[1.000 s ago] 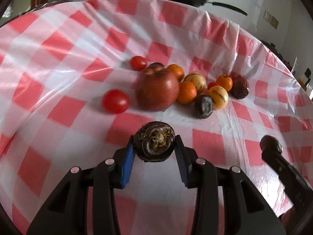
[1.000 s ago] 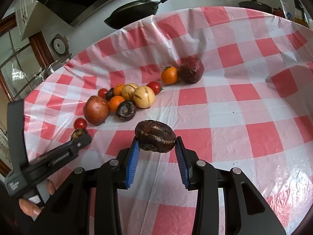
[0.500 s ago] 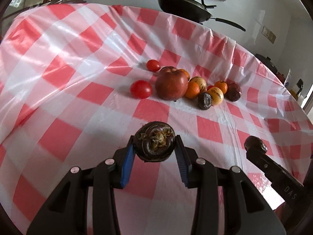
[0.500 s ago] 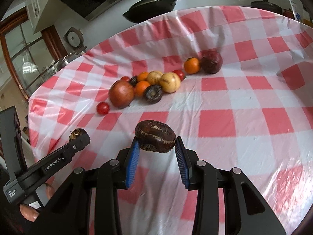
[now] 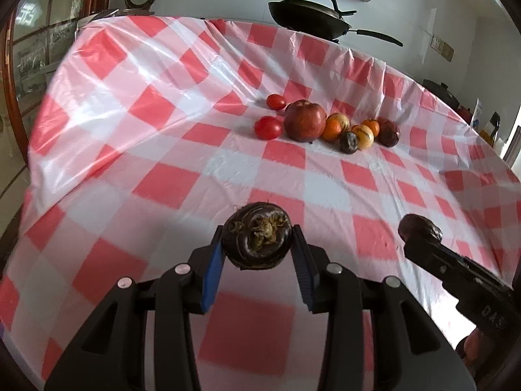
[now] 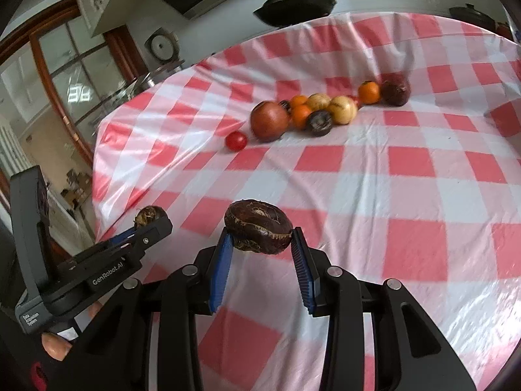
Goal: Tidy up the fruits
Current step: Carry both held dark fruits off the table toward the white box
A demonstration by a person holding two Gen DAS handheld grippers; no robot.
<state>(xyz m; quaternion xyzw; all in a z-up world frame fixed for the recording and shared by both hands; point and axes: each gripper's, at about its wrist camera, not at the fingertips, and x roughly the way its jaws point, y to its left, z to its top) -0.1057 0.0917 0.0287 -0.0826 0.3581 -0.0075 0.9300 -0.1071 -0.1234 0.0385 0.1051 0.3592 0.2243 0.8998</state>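
My left gripper (image 5: 257, 244) is shut on a dark brown water chestnut (image 5: 259, 241), held above the checked tablecloth. My right gripper (image 6: 260, 233) is shut on a second dark water chestnut (image 6: 259, 224). Each gripper shows in the other's view: the right one's chestnut (image 5: 420, 228) at the lower right, the left one's chestnut (image 6: 151, 215) at the lower left. Far across the table lies a row of fruit: a big red apple (image 5: 304, 120), two small tomatoes (image 5: 267, 127), oranges (image 5: 331, 129), pale striped fruits (image 5: 363, 136) and dark round ones (image 5: 349, 141).
The red-and-white checked plastic cloth (image 5: 169, 137) covers the whole table and drops off at the left edge. A black wok (image 5: 309, 16) sits behind the table's far edge. A hand (image 6: 55, 347) holds the left gripper's handle.
Both grippers have drawn back from the fruit row, each still carrying its chestnut; the fruits look smaller and farther. The left table edge has come into view.
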